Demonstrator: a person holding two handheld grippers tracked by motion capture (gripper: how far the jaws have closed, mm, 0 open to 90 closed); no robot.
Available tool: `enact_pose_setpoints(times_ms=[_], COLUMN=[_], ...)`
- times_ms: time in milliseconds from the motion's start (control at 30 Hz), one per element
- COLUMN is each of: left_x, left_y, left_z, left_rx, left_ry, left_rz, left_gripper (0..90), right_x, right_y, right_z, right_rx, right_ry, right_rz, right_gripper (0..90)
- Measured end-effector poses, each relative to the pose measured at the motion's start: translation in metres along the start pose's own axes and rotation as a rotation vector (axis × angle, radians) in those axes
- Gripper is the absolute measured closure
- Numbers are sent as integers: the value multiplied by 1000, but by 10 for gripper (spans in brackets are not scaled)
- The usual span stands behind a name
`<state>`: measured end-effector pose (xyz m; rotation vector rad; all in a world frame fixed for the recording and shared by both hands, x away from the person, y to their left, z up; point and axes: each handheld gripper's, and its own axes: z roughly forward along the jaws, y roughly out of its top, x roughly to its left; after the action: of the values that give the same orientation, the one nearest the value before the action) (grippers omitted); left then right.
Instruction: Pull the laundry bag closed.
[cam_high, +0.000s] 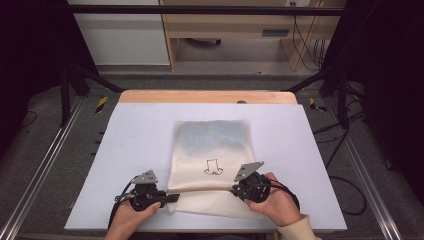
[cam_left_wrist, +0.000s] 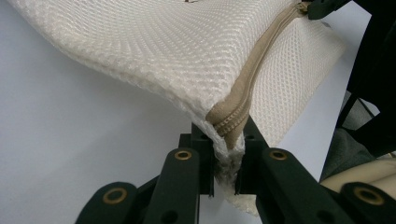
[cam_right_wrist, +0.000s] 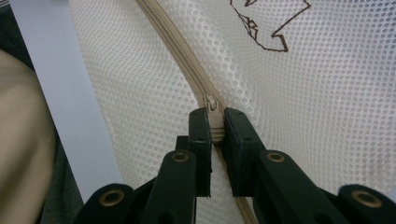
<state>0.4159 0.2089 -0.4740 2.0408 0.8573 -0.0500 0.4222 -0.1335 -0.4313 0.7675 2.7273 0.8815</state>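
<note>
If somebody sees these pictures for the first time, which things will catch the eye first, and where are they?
A cream mesh zipper bag lies in the middle of the pale table, with a small dark outline drawing on it. At the bag's near edge the left gripper pinches the end of the beige zipper and the mesh around it. The right gripper is clamped on the zipper pull further along the same zipper.

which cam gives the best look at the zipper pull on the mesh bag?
Right gripper view: the small beige zipper pull sits close-up, pinched in the right gripper. Left gripper view shows it tiny, far along the beige zipper. High view shows the cream mesh bag, the pull too small to tell.
</note>
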Motion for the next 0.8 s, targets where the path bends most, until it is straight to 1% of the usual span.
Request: enact_pose_setpoints(times_ms=[33, 100, 133, 467, 500, 600, 733, 800], left_x=[0, 0, 0, 0, 0, 0, 0, 0], left_y=[0, 0, 0, 0, 0, 0, 0, 0], left_z=[0, 0, 0, 0, 0, 0, 0, -1], left_rx=[-1, 0, -1, -2, -1, -1, -2, -2], left_ry=[1, 1, 0, 4, 2, 2, 4, 3], left_rz=[1, 0, 0, 3, 2, 0, 0, -1], left_gripper=[811, 811, 811, 811, 812, 811, 811, 811], right_x=[0, 0, -1, -3, -4, -4, -5, -5], right_y=[-1, -2, -2, -8, -9, -10, -13, -15], right_z=[0, -2, -1, -5, -5, -6, -8, -8], right_rx=[-7, 2, -5, -3, -10, -8, -7, -11], right_ry=[3, 0, 1, -2, -2, -5, -9, -8], right_rz=[0, 7, 8, 24, 20, 19, 28, 41], right_gripper=[820, 819, 819, 819, 819, 819, 819, 819])
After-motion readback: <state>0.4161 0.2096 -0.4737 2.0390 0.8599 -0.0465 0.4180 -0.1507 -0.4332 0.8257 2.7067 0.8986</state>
